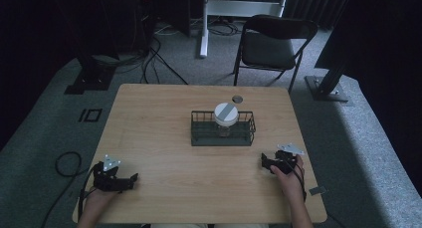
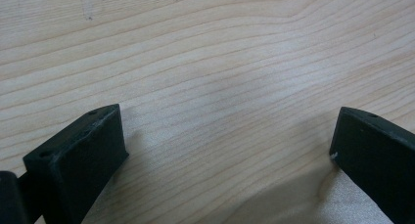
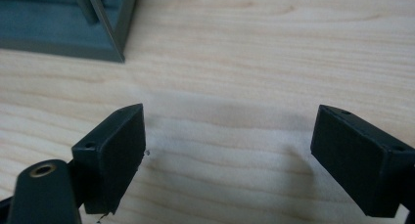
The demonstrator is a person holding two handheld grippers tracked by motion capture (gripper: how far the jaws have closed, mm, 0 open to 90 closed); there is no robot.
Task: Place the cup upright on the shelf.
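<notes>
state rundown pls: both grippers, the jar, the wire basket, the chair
left gripper: open, jaws wide apart, nothing between them, low over the table
right gripper: open, nothing between the jaws, near the basket's corner
jar: upright in the basket, white lid on
wire basket: upright at mid-table, holds the jar
folding chair: unfolded, unoccupied, beyond the table

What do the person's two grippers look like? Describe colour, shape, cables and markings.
Both the left gripper and the right gripper are black, each with two blocky flat-faced jaws. Each carries a grey three-cornered plate on top and trails a black cable. The forearms look bare, with no sleeves.
</notes>
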